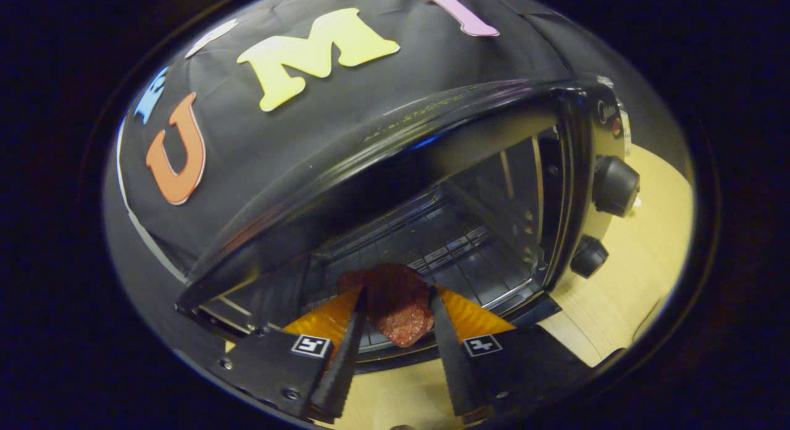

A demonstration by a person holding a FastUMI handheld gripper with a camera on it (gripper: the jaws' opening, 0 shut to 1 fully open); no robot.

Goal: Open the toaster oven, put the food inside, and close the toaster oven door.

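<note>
**Holding meat slice at open oven mouth**

Gripping a flat reddish slice of food [395, 303], the gripper [395, 297] has its jaws closed in from both sides, one finger against each edge of the slice. Jaws are narrowed, not fully together; the slice fills the gap between them. Food looks like a thin piece of cured meat, speckled surface, irregular outline. Its long axis runs along the fingers, pointing from the gripper forward into the oven; far end sits past the fingertips over the oven floor, near end hangs back between the fingers over the front sill.

Toaster oven [432, 189] is open, cavity facing the gripper, whole view tilted so the oven leans clockwise. Wire rack [444, 257] visible inside, slotted floor beneath it, side rail grooves on the right wall. Slice is at the mouth of the cavity, just over the front lip, cannot tell if it touches the rack.

Two round knobs on the oven's right-hand panel: upper knob [614, 185], lower knob [588, 256], one above the other. Door itself hard to make out; a dark edge sits just beneath the fingers at the opening.

Oven stands on a pale wooden counter [642, 276], bare wood showing right of the oven and below the fingers.
</note>
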